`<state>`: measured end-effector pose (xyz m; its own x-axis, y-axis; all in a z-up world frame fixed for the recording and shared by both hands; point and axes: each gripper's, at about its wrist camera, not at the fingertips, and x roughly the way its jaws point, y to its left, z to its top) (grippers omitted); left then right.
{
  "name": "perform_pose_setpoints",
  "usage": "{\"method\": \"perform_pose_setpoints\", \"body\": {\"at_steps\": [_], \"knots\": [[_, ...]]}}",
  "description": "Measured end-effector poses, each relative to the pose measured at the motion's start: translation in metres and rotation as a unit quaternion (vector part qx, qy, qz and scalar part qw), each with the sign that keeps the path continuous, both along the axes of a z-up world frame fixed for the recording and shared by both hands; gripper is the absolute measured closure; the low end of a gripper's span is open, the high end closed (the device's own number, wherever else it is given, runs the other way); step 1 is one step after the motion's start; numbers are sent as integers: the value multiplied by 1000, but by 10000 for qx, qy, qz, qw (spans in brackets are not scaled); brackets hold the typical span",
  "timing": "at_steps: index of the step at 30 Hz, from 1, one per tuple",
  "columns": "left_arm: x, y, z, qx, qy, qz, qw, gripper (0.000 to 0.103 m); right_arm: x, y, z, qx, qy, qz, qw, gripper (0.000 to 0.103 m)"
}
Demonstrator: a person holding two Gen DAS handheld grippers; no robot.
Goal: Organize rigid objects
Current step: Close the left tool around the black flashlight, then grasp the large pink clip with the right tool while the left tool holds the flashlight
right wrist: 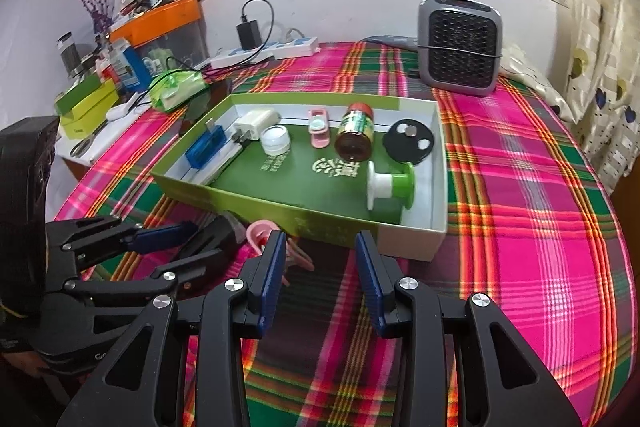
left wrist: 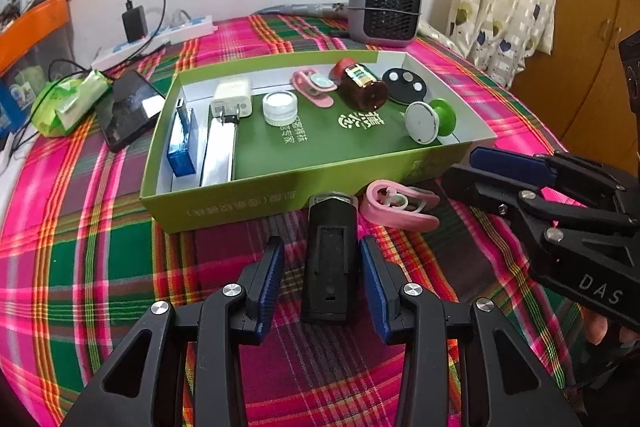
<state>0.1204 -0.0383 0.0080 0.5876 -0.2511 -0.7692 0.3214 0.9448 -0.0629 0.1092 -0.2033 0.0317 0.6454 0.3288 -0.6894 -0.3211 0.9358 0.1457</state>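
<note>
At the far left of the green box, a blue USB stick stands beside a white charger; a clear jar, amber bottle, black disc and green knob follow rightward. Low in the left-wrist frame, the left tool sits wide open around a black block on the plaid cloth, pads not touching it. A pink clip lies just right. The right tool gapes, holding nothing.

Background stuff: small grey heater by the wall, white power strip, phone, maybe tissues.
</note>
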Motion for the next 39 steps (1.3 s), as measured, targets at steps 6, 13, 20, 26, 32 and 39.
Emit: {"method": "perform_pose_setpoints", "body": {"at_steps": [6, 13, 20, 26, 32, 39], "knots": [[0, 8, 1, -49, 6, 123, 9999, 76, 5, 7, -5, 83, 153, 289, 9994, 65], [-2, 18, 1, -114, 5, 224, 9997, 76, 12, 17, -9, 58, 245, 548, 9982, 54], [-3, 30, 1, -159, 52, 325, 9993, 76, 17, 31, -18, -239, 383, 857, 9953, 54], [-4, 39, 1, -200, 73, 390, 9990, 76, 16, 38, -20, -395, 392, 1025, 9932, 54], [-3, 42, 1, -263, 91, 405, 9988, 76, 14, 44, -21, -372, 445, 1169, 9915, 54], [-3, 41, 1, -291, 92, 408, 9987, 76, 15, 51, -21, -435, 429, 1060, 9925, 54]]}}
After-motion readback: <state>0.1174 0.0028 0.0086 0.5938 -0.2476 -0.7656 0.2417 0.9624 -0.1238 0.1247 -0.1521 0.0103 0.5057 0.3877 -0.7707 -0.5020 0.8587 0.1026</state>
